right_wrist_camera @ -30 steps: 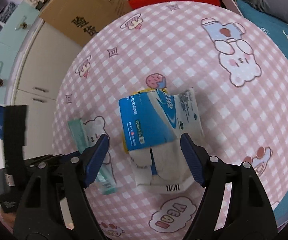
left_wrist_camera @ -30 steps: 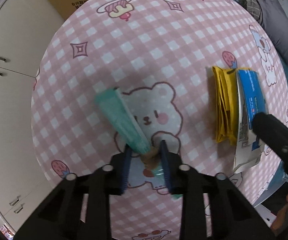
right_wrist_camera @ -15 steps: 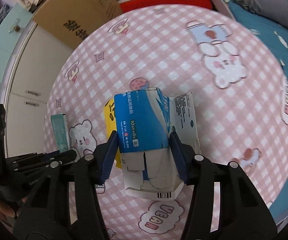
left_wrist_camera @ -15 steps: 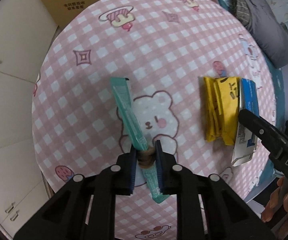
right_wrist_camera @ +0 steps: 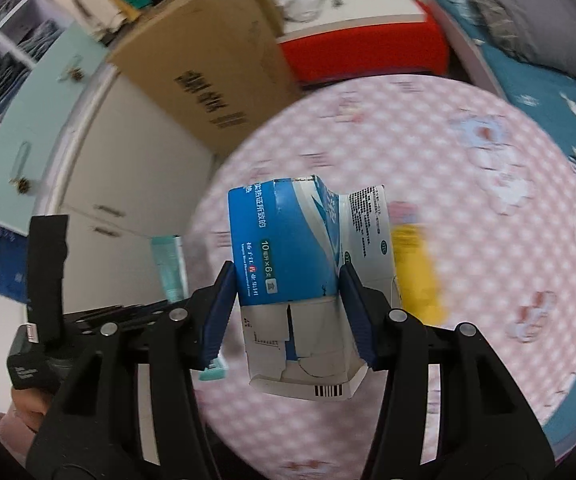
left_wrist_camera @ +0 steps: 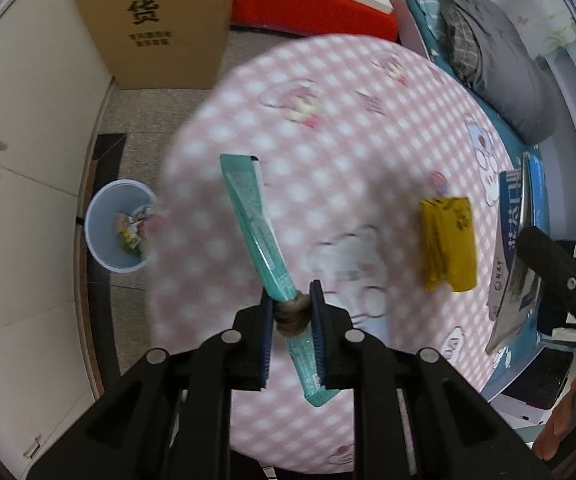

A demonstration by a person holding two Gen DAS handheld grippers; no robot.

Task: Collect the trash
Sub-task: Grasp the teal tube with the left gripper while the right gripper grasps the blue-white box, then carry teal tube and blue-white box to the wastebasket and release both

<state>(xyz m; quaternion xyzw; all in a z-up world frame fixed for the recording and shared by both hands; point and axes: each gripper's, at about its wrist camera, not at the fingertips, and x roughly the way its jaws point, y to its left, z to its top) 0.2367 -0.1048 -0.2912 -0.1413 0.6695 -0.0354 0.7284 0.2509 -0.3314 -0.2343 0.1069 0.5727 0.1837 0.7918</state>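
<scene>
My left gripper (left_wrist_camera: 292, 312) is shut on a long teal wrapper (left_wrist_camera: 254, 236) with a brown lump pinched between the pads, held above the round pink checked table (left_wrist_camera: 347, 120). My right gripper (right_wrist_camera: 288, 296) is shut on a torn blue and white carton (right_wrist_camera: 299, 248), lifted off the table. The same carton (left_wrist_camera: 521, 240) shows edge-on at the right of the left wrist view. A yellow packet (left_wrist_camera: 447, 248) lies flat on the table; it shows blurred (right_wrist_camera: 415, 276) behind the carton. A pale blue bin (left_wrist_camera: 118, 232) with scraps inside stands on the floor left of the table.
A large cardboard box (left_wrist_camera: 148, 20) stands on the floor beyond the table, beside a red and white box (left_wrist_camera: 311, 8). White cabinets (left_wrist_camera: 16, 160) line the left. A bed with grey bedding (left_wrist_camera: 495, 64) lies to the right. A hand (left_wrist_camera: 571, 412) holds the right gripper.
Both grippers have risen off the table with their loads. The right jaws closed on the carton. The left view has swung left, bringing the bin and floor into sight.
</scene>
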